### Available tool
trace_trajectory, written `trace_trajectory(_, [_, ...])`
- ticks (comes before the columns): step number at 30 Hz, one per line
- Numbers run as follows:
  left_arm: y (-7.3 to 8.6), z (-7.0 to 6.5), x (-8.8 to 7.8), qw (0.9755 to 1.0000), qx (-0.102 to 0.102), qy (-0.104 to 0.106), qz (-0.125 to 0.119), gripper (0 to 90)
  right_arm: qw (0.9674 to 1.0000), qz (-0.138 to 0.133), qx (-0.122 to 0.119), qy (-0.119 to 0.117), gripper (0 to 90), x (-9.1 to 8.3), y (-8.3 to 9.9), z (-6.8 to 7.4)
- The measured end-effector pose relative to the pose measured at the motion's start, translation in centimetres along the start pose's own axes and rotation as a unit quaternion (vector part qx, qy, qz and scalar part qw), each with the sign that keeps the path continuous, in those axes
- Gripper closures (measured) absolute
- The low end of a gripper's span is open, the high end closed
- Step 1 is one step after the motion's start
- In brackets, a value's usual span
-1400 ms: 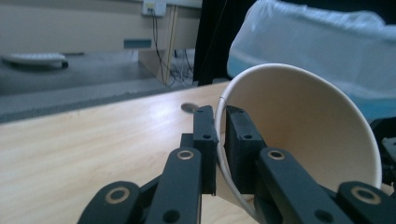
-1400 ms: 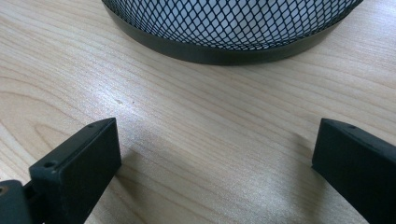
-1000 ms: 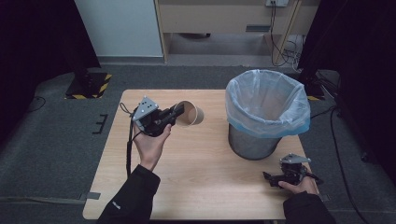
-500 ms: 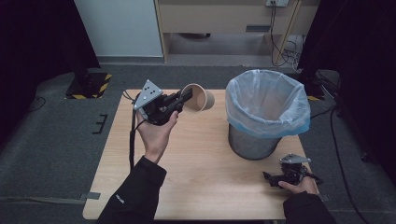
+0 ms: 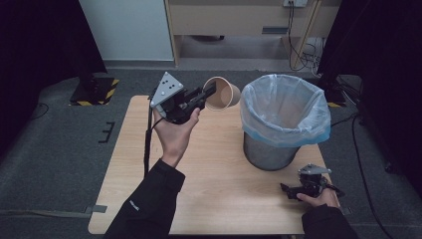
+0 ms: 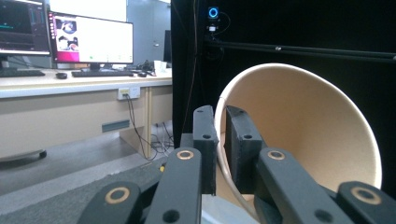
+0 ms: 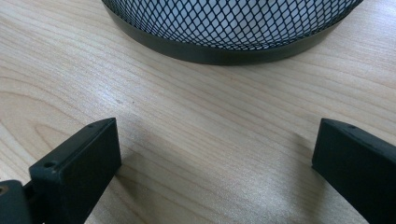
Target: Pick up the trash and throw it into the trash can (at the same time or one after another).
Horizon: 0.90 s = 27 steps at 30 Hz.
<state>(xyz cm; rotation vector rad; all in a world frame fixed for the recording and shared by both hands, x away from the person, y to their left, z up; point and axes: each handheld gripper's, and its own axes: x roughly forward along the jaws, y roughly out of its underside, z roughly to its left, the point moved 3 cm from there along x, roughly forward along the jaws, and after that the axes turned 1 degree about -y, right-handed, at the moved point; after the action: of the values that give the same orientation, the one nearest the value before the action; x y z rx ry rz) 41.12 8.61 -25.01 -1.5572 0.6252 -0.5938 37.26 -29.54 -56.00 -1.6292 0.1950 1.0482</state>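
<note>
Lifted left tongs [image 5: 211, 93] pinch cup [image 6: 299, 135] rim, nearer bin [image 5: 284, 119].

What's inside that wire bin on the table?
The bin is lined with a pale plastic bag, open at the top. Its upper inside looks empty; the bag's folds hide the bottom, so I can't tell about that.

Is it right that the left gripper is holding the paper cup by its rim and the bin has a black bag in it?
Not quite: the bag in the bin is pale blue, as the high view shows. The left gripper does hold the paper cup by its rim.
</note>
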Motion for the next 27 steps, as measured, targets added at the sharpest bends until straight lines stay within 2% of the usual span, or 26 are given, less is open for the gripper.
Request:
trace_trajectory(17, [-1.4, -2.3, 3.8, 0.9995, 0.009, 0.027, -0.009, 82.8, 1.0, -0.002, -0.003, 0.001, 1.5, 0.0, 0.0, -0.1])
trace_trajectory(27, [-1.3, -3.6, 6.7, 0.999, 0.014, 0.042, -0.003, 82.8, 1.0, -0.002, -0.003, 0.001, 1.5, 0.0, 0.0, -0.1])
